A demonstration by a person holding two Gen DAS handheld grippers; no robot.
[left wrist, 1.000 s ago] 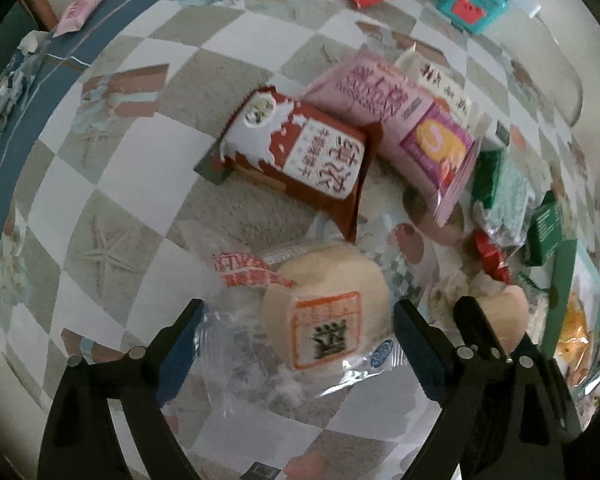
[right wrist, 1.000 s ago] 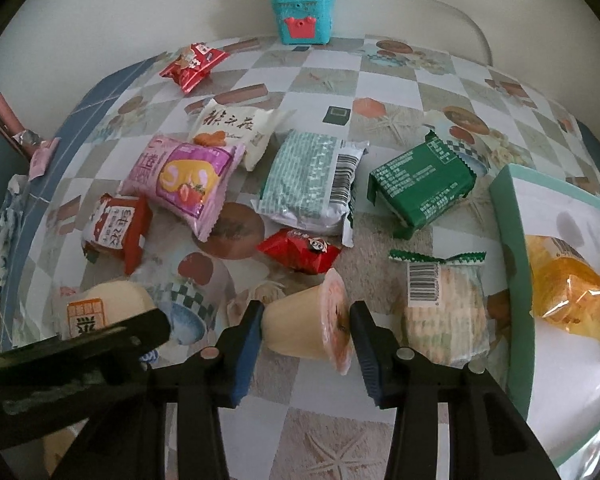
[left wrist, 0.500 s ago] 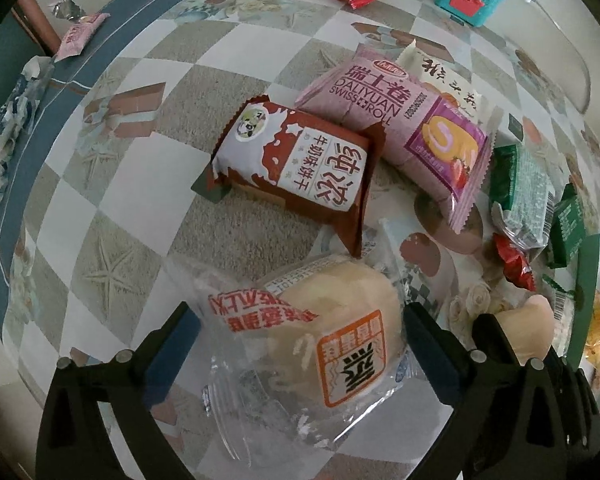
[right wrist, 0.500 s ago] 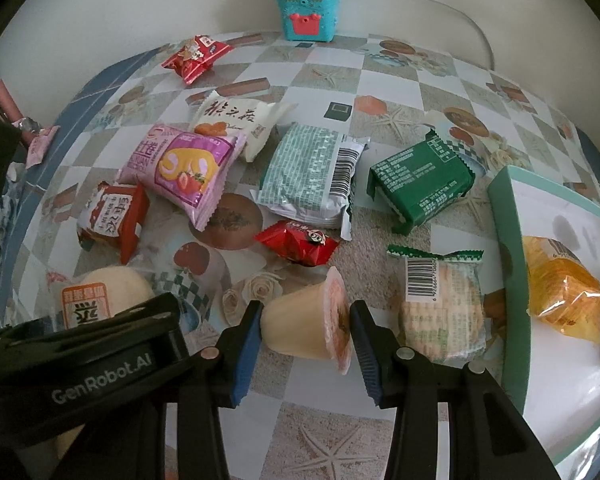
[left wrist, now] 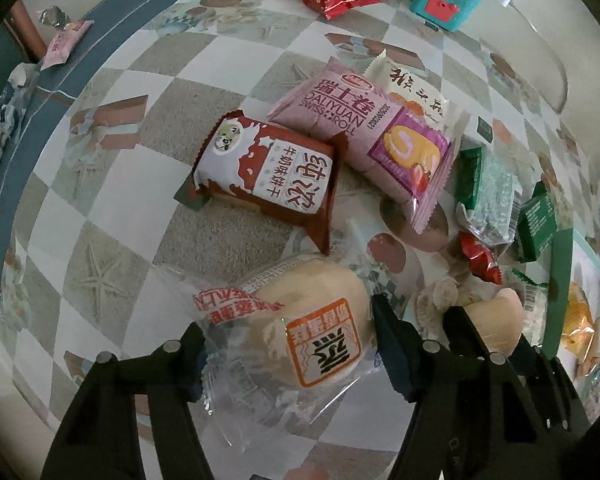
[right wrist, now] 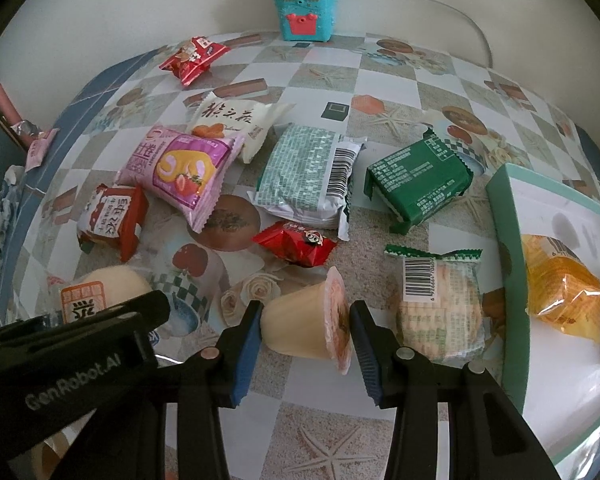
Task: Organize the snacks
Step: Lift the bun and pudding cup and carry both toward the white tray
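My left gripper (left wrist: 288, 344) is shut on a round pale bun in a clear wrapper (left wrist: 320, 332), held just above the table. The bun also shows in the right wrist view (right wrist: 100, 288). My right gripper (right wrist: 304, 332) is shut on a pale jelly cup (right wrist: 304, 328) lying on its side, lid to the right. The cup also shows in the left wrist view (left wrist: 496, 320). Both grippers are side by side, the left one (right wrist: 60, 360) at lower left of the right wrist view.
Several snacks lie on the checkered table: brown milk biscuit pack (left wrist: 268, 172), pink Swiss roll (right wrist: 180, 168), white pack (right wrist: 232, 124), green packs (right wrist: 420, 184), red candy (right wrist: 296, 244), cracker pack (right wrist: 440, 308). A green-rimmed tray (right wrist: 504, 216) at right holds an orange snack (right wrist: 560, 296). A teal box (right wrist: 304, 12) stands at the back.
My left gripper has closed on the bun and lifted it slightly, the view rising and pulling back. My right gripper stays shut on the jelly cup and has risen a little.
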